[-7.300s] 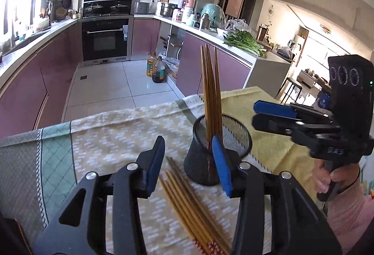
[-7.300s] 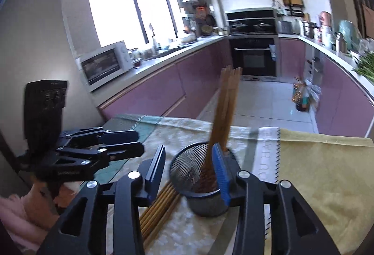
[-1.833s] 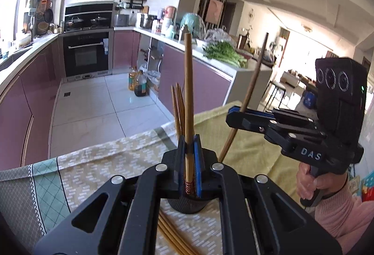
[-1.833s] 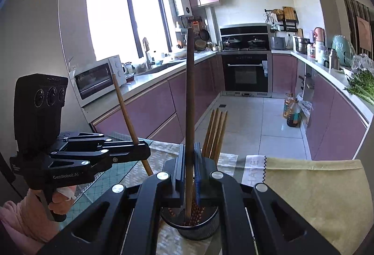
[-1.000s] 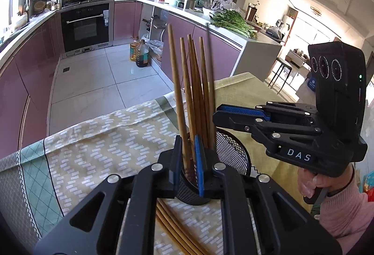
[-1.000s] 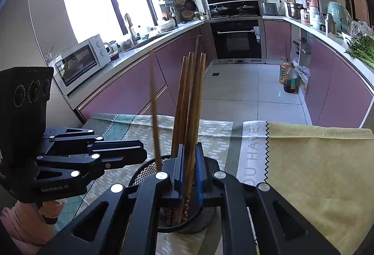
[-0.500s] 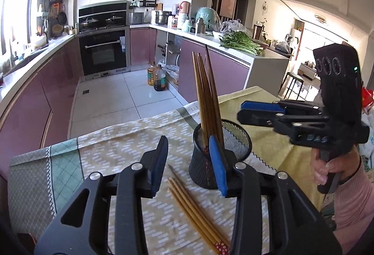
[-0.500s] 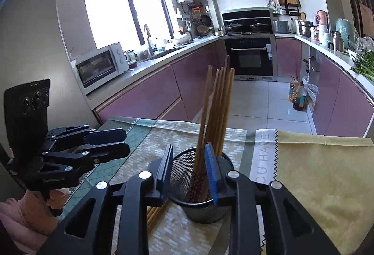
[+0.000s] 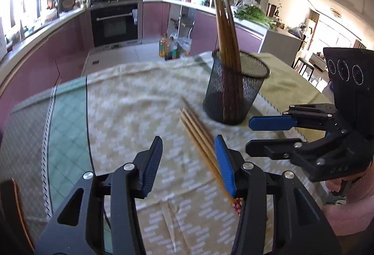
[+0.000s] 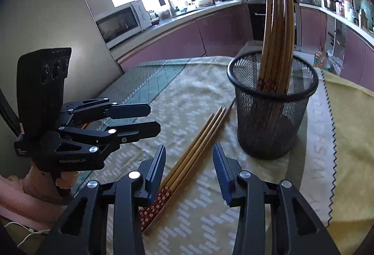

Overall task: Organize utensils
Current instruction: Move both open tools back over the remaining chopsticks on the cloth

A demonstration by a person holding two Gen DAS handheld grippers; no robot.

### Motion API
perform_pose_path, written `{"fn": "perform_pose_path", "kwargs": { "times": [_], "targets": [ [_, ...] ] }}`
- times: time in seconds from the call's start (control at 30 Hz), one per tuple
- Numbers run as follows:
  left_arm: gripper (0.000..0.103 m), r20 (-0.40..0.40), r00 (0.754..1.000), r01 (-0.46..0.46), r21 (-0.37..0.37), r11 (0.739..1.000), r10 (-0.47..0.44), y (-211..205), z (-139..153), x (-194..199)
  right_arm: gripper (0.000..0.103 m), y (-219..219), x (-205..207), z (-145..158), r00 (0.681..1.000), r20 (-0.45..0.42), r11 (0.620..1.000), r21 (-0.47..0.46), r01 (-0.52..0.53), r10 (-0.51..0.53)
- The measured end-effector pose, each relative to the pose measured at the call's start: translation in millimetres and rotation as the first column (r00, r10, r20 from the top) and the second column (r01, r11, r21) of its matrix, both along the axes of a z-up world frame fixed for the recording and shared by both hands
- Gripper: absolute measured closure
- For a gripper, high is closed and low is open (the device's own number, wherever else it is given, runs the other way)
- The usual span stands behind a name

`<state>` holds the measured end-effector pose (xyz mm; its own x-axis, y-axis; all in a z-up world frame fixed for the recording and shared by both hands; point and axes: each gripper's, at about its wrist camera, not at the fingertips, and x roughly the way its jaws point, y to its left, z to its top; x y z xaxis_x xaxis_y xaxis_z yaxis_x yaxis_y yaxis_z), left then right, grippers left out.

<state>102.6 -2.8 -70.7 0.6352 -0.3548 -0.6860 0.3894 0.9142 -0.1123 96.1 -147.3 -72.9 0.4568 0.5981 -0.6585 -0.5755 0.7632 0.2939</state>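
The left gripper [image 9: 188,162] has just been opening its blue-padded jaws and they stand partly apart with nothing pressed between them; the bundle of loose brown wooden chopsticks with red patterned ends [image 9: 201,138] lies flat on the cloth, its near part passing under and just behind the right-hand pad, so the sticks run from about 5 o'clock up toward 11 o'clock rather than sitting in the gap. The right gripper [image 10: 188,167] has likewise just been opening, its jaws partly spread and holding nothing, and in its own view the same chopsticks [image 10: 187,161] lie directly between the two pads on the cloth below, slanting from 7 o'clock to 1 o'clock, red flowered ends nearest the camera. Whether either pad touches the sticks cannot be told. Beyond the bundle's far tips, at about 1 o'clock from both jaws, stands the round black wire-mesh holder [image 10: 272,115], upright, just beside those tips, with a sheaf of matching chopsticks [image 10: 277,28] standing inside it and leaning together. Everything rests on a pale beige patterned tablecloth [image 9: 131,115] with a green checked band at 9 o'clock, and a yellow cloth [image 10: 350,138] lies at 3 o'clock.
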Motion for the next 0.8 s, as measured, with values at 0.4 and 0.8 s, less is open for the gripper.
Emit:
{"fn": "perform_pose_path", "kwargs": {
  "times": [0.4,0.8],
  "targets": [
    [0.057,-0.083,0.996,0.020,0.023,1.000,-0.018,-12.2,-34.4,-11.3,0.067,11.2,-6.0,-27.0,0.998,-0.060,0.998,-0.068,0.017,-0.021],
    [0.057,-0.104,0.994,0.017,0.023,1.000,-0.015,-15.3,-38.8,-8.6,0.069,14.9,-10.8,-26.6,0.999,-0.035,0.993,-0.120,0.022,-0.026]
  ]
}}
